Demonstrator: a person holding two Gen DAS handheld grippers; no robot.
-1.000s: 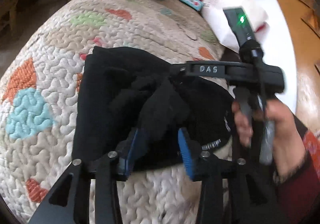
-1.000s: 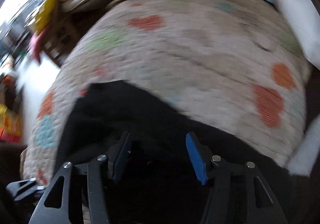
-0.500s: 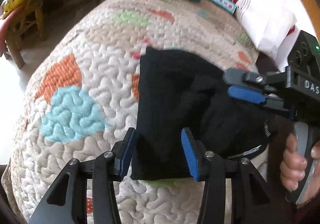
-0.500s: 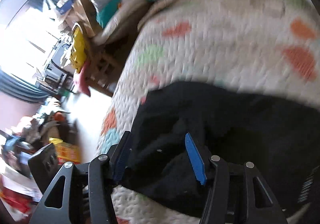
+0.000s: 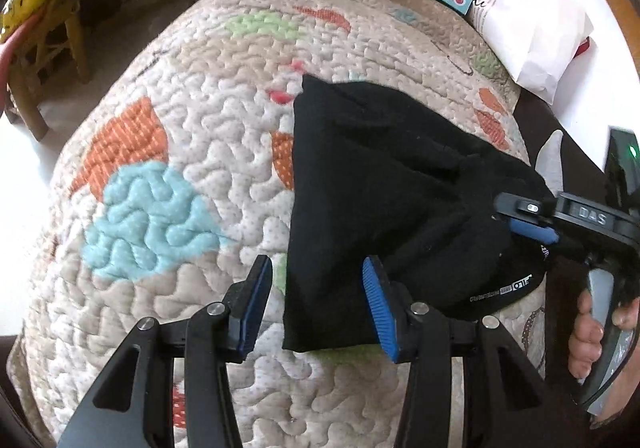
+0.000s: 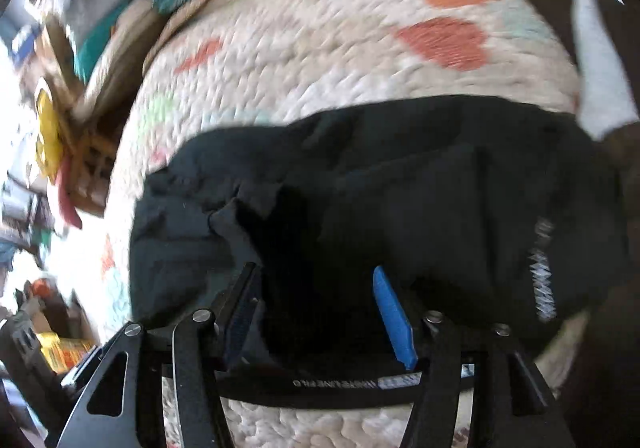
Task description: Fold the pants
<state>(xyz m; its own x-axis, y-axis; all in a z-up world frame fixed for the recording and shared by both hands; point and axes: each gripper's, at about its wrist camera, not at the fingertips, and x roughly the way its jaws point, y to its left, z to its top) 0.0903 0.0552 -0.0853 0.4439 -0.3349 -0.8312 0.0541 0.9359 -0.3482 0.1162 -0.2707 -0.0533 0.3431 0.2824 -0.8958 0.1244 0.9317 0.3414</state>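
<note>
Black pants (image 5: 380,184) on quilt (image 5: 168,152), white waistband print unreadable; "DAS" on right gripper (image 5: 532,218), grip unclear; left gripper (image 5: 316,304) parted, just widened

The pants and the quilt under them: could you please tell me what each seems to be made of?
Pants: soft black knit, probably cotton or a blend; matte, it slumps in limp folds, with white print near the hem.
Quilt: stitched, padded cloth, likely cotton; cream with orange, blue and green patches, and puckered wavy stitching raises its matte surface.
</note>
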